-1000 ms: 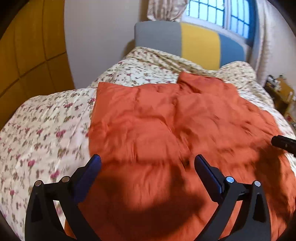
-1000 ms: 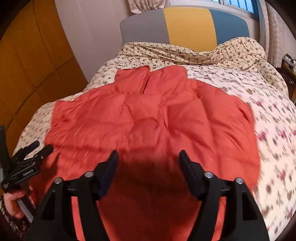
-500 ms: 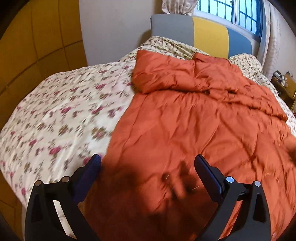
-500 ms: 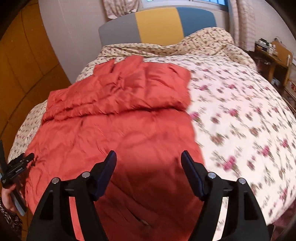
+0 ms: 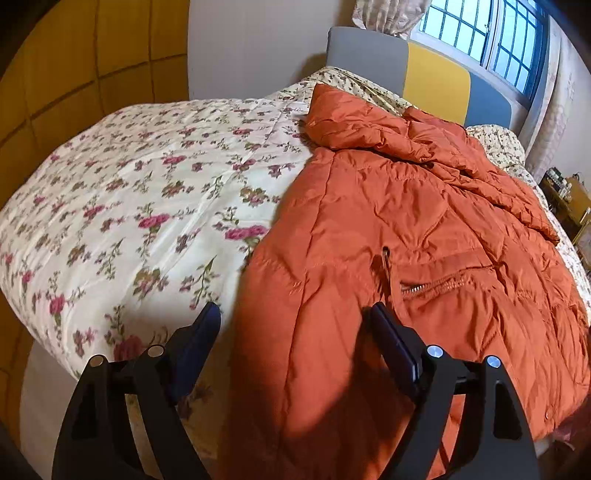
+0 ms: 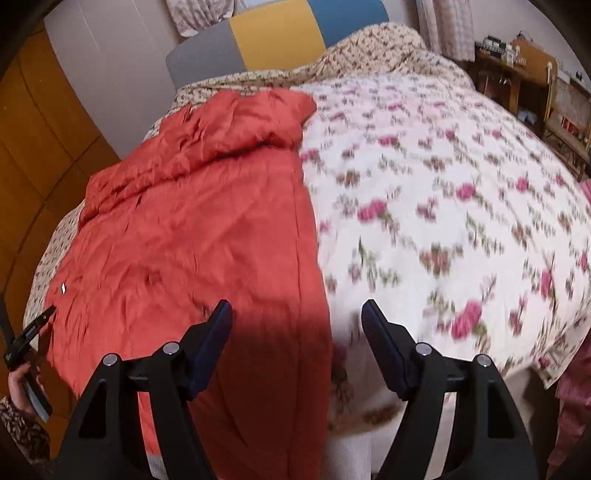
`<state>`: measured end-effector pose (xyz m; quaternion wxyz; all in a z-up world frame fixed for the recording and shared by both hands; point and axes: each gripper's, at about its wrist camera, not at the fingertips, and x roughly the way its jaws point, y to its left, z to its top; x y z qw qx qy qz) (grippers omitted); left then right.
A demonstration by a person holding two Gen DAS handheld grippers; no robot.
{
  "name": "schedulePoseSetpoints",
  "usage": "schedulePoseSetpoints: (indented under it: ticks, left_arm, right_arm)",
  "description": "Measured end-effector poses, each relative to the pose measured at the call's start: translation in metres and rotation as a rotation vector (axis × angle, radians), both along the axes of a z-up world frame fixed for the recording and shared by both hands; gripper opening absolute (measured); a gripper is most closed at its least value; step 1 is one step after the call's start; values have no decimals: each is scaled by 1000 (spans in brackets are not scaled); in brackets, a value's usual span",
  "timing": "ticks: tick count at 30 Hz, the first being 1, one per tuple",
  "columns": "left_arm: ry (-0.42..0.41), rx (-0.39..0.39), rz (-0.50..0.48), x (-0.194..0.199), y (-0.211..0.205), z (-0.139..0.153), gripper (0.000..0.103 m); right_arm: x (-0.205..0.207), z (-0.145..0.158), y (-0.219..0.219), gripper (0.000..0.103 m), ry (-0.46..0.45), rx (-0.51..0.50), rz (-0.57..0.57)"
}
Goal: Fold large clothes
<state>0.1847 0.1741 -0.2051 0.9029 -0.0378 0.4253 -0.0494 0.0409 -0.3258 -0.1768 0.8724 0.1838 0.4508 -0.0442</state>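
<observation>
The orange jacket (image 5: 406, 229) lies on the bed (image 5: 129, 206), collar toward 12 o'clock. Left hand-held gripper (image 5: 295, 332) is closing, nothing pinched yet; right hand-held gripper (image 6: 297, 325) stands open, empty. Next, I think: seize both hem corners.

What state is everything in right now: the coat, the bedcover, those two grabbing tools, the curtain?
Orange jacket: spread on the bed, sleeves folded across its top, pocket zipper partly open.
Floral bedcover: spread out, under the jacket.
Left tool: closing, the jacket's left edge between its fingers, nothing gripped.
Right tool: open, over the jacket's right edge, holding nothing.
Curtain: gathered aside.
</observation>
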Motion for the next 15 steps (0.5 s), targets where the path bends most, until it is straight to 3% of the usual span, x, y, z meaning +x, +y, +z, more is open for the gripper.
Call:
schedulePoseSetpoints:
  ticks: [6,12,15]
  left_arm:
    - [22,-34,-6,-12,6,-6,82]
    - [37,-33,-26,-18,7,-8,82]
    - [38,-48,-53,-24,2,-8,61]
  right_arm:
    - [-17,-12,4,72,21,60,28]
    - [-21,-23,9,67,40,217,51]
    - [-20,-21,20,47,39,195,86]
